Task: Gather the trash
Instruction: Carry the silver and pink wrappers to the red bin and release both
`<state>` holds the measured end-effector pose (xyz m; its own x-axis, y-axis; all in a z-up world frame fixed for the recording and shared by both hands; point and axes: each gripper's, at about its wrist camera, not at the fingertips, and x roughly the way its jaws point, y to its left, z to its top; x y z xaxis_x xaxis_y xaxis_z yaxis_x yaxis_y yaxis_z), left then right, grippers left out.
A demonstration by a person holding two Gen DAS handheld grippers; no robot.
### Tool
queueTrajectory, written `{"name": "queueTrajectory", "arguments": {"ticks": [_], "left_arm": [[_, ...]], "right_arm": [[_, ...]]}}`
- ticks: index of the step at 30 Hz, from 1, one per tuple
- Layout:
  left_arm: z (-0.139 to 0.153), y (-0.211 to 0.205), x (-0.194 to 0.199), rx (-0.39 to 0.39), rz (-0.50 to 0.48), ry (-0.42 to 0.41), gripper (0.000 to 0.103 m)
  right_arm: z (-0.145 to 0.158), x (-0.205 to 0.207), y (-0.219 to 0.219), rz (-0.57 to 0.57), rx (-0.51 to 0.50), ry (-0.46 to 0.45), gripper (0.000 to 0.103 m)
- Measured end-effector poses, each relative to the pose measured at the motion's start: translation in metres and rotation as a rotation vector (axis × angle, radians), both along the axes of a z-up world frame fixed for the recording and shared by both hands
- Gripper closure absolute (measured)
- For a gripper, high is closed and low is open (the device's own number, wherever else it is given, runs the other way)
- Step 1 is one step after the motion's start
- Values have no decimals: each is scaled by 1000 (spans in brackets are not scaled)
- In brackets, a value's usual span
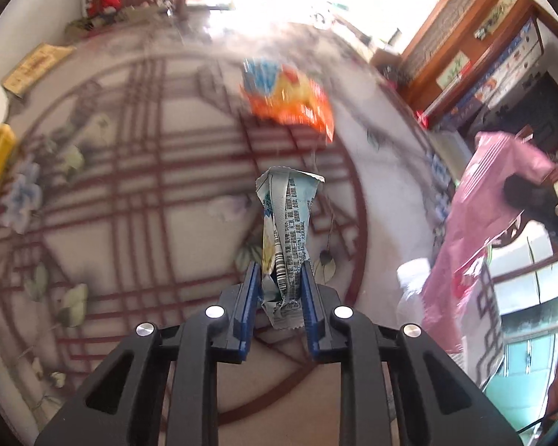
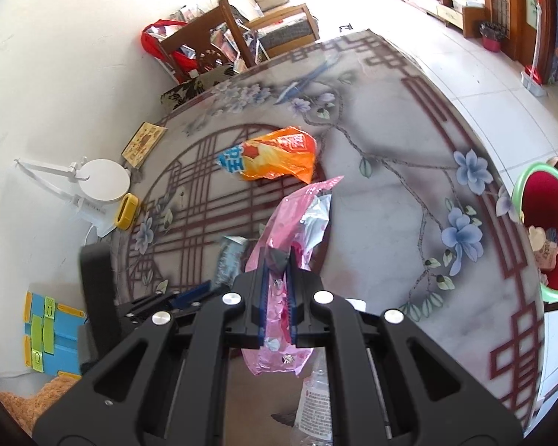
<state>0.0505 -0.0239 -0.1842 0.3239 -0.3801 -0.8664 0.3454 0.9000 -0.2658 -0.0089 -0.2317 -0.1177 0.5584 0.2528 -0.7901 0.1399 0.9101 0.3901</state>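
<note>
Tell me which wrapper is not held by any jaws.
The orange chip bag; it lies alone on the table, while the white wrapper and pink wrapper are clamped.

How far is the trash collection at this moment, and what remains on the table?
Some wrappers already lie in the red bin beside the table. In hand: the left tool grips a white-and-blue wrapper, and the right tool is shut on a pink wrapper. Left: the orange snack bag on the table, and a clear plastic bottle under the right tool.
</note>
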Motion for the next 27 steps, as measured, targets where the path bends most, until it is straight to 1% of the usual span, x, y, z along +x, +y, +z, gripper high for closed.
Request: {"name": "queueTrajectory", "arguments": {"ticks": [6,9,14,19,27], "left_arm": [[36,8,-11,-17,48,-83,83],[53,10,-18,-32,57,-122,83],[78,8,-27,-58,59,-162,83],[93,-2,-35,-68,44,-197,83],[107,-31,-43,-77,4,-222,83]], "right_arm": [[14,-8,8,25,-6,-37,94],[20,-13,10,30,-9,-52,94],[33,-21,8,35,-10,-83,94],[45,-29,1,30,-6,-111,94],[58,-46,-23,-3,-11,-143,94]]}}
